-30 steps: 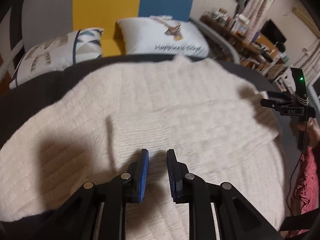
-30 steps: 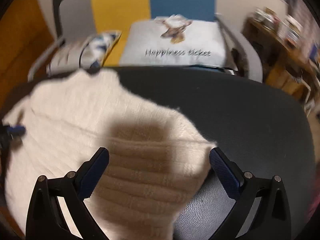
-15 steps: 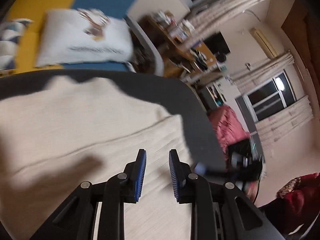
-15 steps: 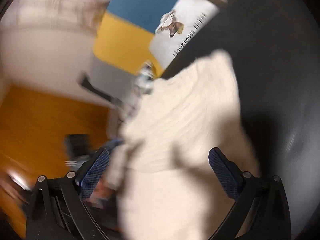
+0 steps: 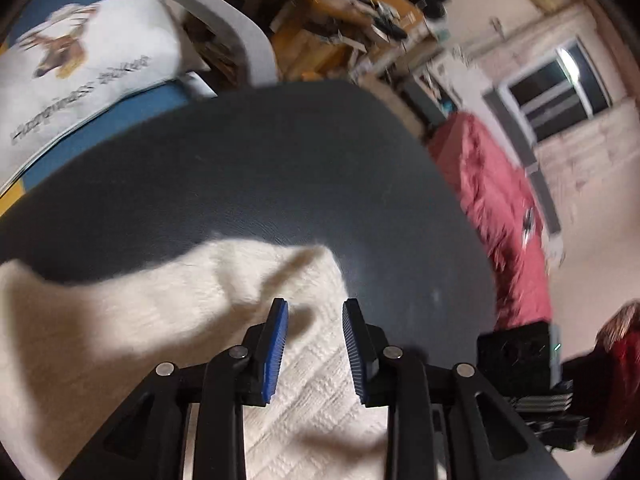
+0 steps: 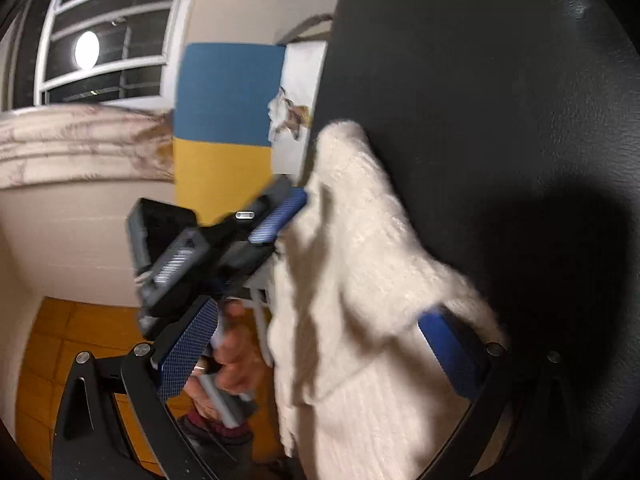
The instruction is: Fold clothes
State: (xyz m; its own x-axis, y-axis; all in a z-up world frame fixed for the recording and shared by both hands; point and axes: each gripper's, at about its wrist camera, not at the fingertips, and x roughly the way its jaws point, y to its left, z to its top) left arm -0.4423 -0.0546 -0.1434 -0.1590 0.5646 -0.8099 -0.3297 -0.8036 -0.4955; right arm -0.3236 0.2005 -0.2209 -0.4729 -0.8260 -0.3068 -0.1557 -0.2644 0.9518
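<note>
The cream knitted sweater (image 5: 132, 332) lies on the dark round table (image 5: 280, 168), bunched toward the near edge, with a fold partly made. The left tongs (image 5: 314, 344) hover just over its ribbed part, their jaws opening with nothing pinched between them. The right tongs (image 6: 316, 356) stand wide apart around a raised ridge of the knit; the pads do not look pressed on it. Judging by this, 1 fold is being released, and the next move calls for taking a fresh edge and laying it flat. In the right wrist view the sweater's long axis runs from the near edge toward the pillow (image 6: 298, 116) beyond the table.
</note>
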